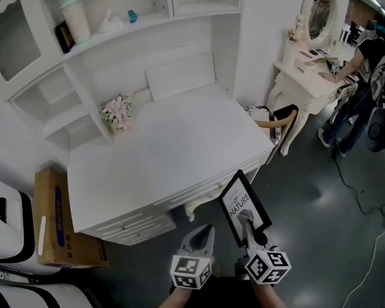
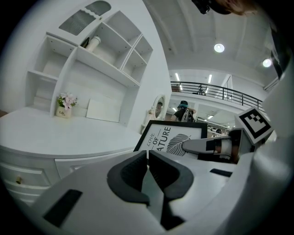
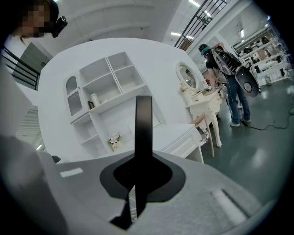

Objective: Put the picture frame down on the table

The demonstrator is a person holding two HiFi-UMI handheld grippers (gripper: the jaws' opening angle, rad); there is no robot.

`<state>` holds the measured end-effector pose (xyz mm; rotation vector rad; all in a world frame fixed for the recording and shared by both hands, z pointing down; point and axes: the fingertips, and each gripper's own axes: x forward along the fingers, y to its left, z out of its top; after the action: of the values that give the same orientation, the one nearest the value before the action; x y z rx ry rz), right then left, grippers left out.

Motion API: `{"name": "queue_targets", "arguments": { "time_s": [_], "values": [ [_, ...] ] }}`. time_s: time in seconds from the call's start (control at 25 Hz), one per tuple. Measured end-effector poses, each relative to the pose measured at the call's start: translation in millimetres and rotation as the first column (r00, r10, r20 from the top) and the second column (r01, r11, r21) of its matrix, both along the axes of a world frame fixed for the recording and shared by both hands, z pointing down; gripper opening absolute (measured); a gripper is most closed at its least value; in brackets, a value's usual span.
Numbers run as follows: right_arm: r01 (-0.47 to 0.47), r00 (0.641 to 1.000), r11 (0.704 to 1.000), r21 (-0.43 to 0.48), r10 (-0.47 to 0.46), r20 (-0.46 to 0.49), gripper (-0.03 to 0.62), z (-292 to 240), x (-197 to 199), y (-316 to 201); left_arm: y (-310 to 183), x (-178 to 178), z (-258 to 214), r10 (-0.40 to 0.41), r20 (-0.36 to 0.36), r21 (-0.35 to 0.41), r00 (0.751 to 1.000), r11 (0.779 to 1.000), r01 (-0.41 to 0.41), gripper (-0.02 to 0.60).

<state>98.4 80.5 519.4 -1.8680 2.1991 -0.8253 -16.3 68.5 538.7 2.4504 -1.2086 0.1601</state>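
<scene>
Black picture frame (image 1: pixel 241 206): held in the air just off the near right corner of the table (image 1: pixel 172 152), over the dark floor (image 1: pixel 321 225). It does not touch the table. It stands nearly upright, and its white print faces left, showing a leaf and the words "LOVE OF NATURE".
Right claw (image 3: pixel 138 179): clamped on the frame's lower edge. In its own view the frame shows edge-on, as a thin black bar rising from between the jaws.
Left claw (image 2: pixel 148 158): jaws together with nothing between them. It hangs just left of the right claw, near the frame's printed face but apart from it.
Table: white, with drawers along its near side and a white shelf unit (image 1: pixel 101 50) rising at its far edge.
Flower pot (image 1: pixel 117 113): small, with pale pink blooms, at the far left of the table top beside the shelves.
Cardboard box (image 1: pixel 53 217): on the floor, against the table's left side.
Dressing table (image 1: pixel 307 81): white, with an oval mirror, far right. A person stands beside it.
</scene>
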Motion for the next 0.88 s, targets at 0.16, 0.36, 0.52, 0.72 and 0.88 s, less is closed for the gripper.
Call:
{"name": "queue_targets", "arguments": {
  "time_s": [0.16,0.36,0.52,0.72,0.88],
  "values": [
    [-0.018,1.0,1.0,0.003,0.018,0.01,0.012,1.1,8.5,-0.5,-1.3,3.0,0.1,0.005,0.004,0.006,1.0,1.0,-0.005,0.023],
    [-0.031,0.999,1.0,0.0,0.031,0.018,0.012,0.0,16.0,1.3,-1.7,5.8,0.1,0.001,0.002,-0.003,1.0,1.0,0.0,0.023],
    [-0.032,0.999,0.999,-0.002,0.032,0.023,0.012,0.0,16.8,2.8,2.7,8.3,-1.2,0.008,0.007,0.001,1.0,1.0,-0.008,0.023],
    [-0.034,0.999,0.999,-0.018,0.035,0.031,0.012,5.0,16.0,10.2,9.1,0.6,1.2,-0.02,0.012,-0.007,1.0,1.0,0.02,0.023],
    [-0.029,0.999,0.999,-0.034,0.03,0.041,0.012,10.7,13.6,13.5,12.8,-4.4,4.9,-0.032,0.022,-0.015,0.999,0.999,0.032,0.023]
  ]
}}
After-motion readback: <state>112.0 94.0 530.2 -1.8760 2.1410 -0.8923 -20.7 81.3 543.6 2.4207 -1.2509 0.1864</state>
